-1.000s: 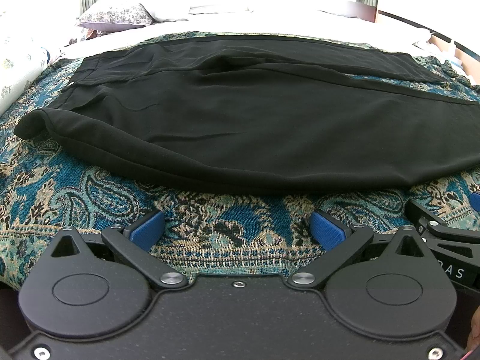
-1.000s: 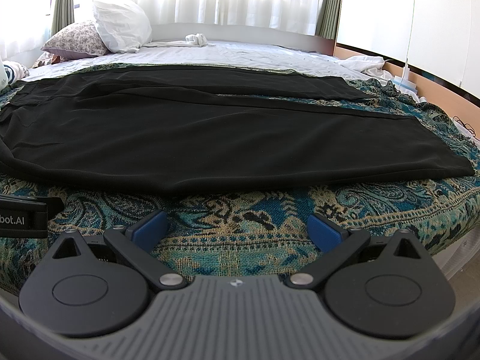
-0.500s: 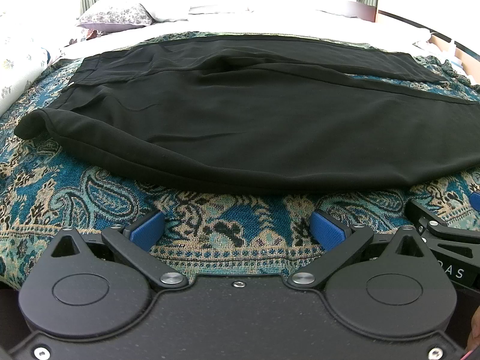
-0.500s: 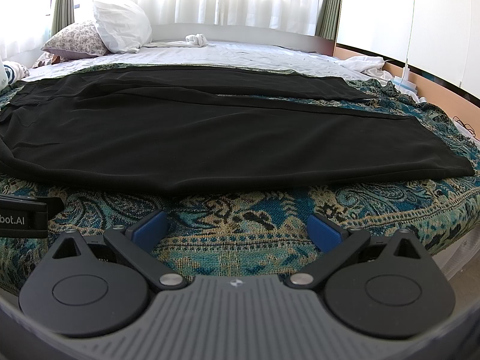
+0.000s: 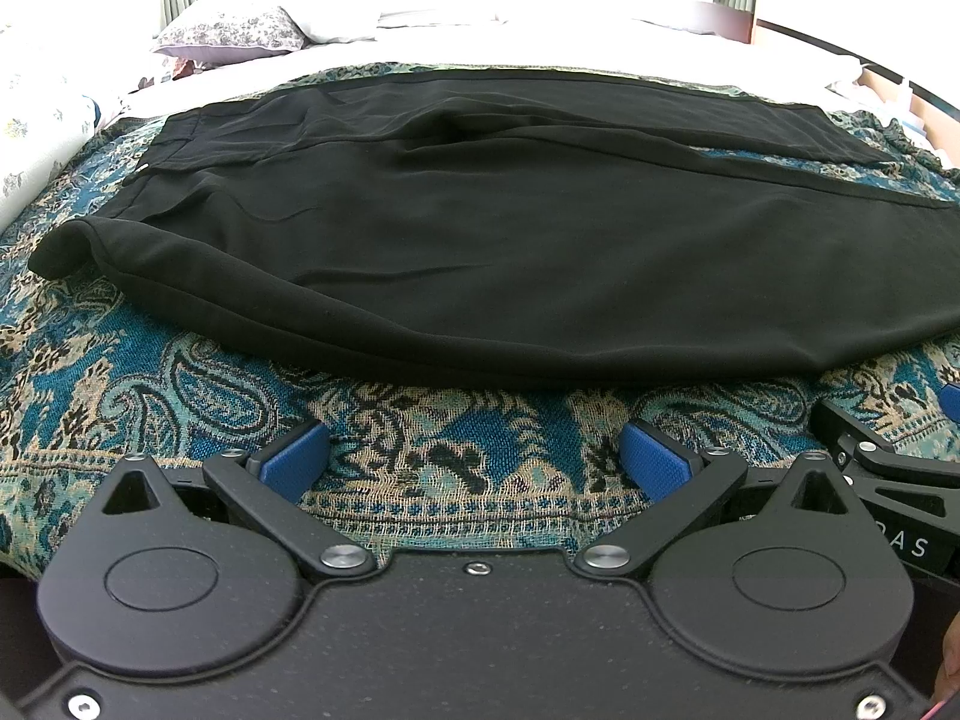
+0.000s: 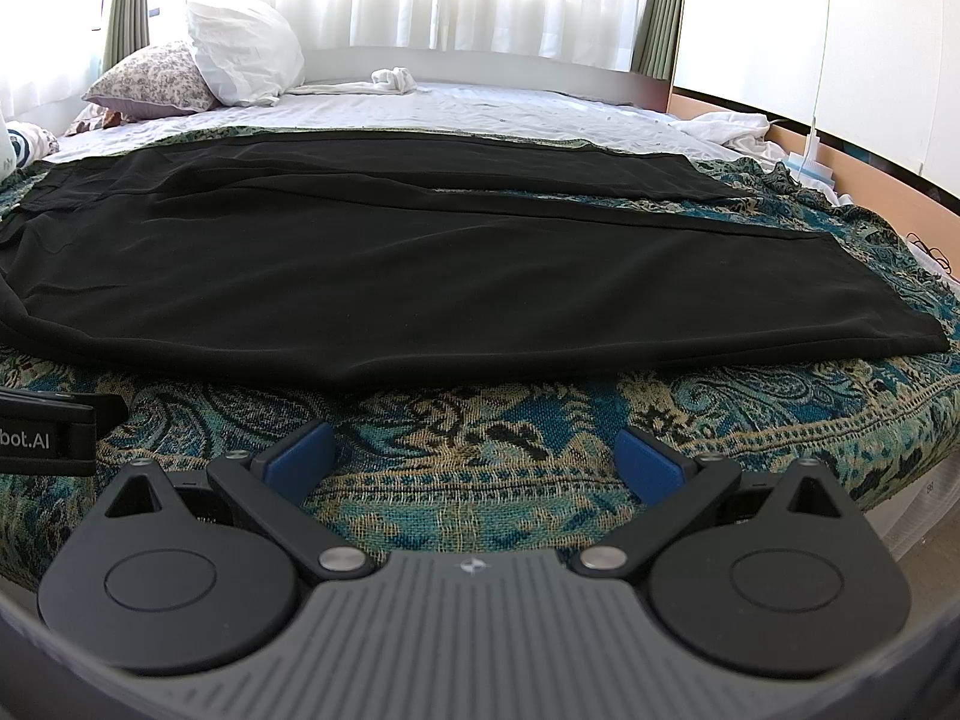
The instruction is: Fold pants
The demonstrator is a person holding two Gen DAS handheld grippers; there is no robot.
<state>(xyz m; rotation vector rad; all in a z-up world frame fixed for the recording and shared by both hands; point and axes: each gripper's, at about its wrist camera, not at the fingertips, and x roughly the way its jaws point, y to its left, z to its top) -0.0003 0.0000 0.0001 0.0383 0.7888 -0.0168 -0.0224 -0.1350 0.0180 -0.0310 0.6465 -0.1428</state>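
A pair of black pants (image 5: 480, 252) lies spread flat on a blue-green paisley blanket (image 5: 180, 372) that covers the near part of a bed. The waist sits toward the left and the two legs run off to the right, with a thin wedge of blanket showing between them near the hems. The left gripper (image 5: 474, 459) rests low over the blanket just short of the near edge of the pants, its blue pads (image 5: 297, 459) spread wide with nothing between them. The right gripper (image 6: 474, 459) sits beside it, likewise short of the near leg, its fingers wide apart and holding nothing. In the right wrist view the pants (image 6: 420, 276) reach almost to the right side of the blanket (image 6: 750, 408). Behind lie a white sheet (image 6: 480, 114), a flowered pillow (image 6: 150, 81) and a white pillow (image 6: 246, 60).
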